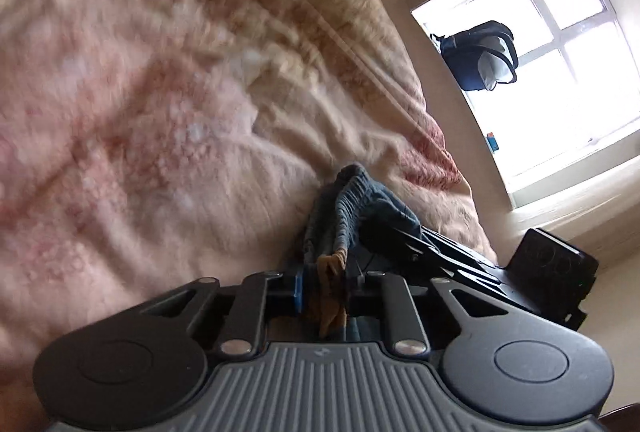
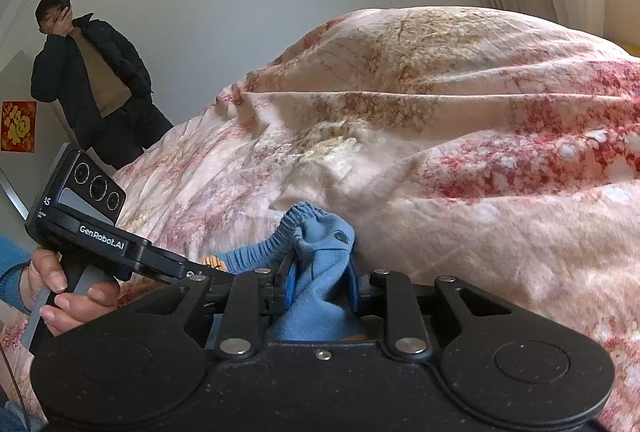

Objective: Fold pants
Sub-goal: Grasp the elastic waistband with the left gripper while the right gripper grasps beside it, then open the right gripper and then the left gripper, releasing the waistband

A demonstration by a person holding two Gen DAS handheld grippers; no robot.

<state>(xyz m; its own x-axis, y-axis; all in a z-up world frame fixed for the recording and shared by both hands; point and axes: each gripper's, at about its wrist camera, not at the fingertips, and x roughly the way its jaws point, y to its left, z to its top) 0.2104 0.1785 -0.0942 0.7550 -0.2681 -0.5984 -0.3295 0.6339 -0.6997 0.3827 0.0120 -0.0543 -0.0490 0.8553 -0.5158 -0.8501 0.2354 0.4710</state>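
Note:
Small blue pants point(image 2: 320, 244) with a gathered elastic waistband lie bunched on a pink floral bedspread point(image 2: 440, 135). My right gripper point(image 2: 320, 288) is shut on a thick fold of the blue cloth, which fills the gap between its jaws. In the left wrist view the waistband point(image 1: 352, 199) and a tan-orange patch point(image 1: 332, 272) run into my left gripper point(image 1: 326, 284), whose jaws are shut on that edge. The two grippers hold the pants close beside each other. A hand point(image 2: 68, 296) grips the left tool's handle.
The rumpled bedspread point(image 1: 160, 111) rises in a high mound behind the pants. A person in dark clothes point(image 2: 92, 79) stands by the wall at the far left. A bright window point(image 1: 560, 91) with a dark bag point(image 1: 480, 55) on its sill lies to the right.

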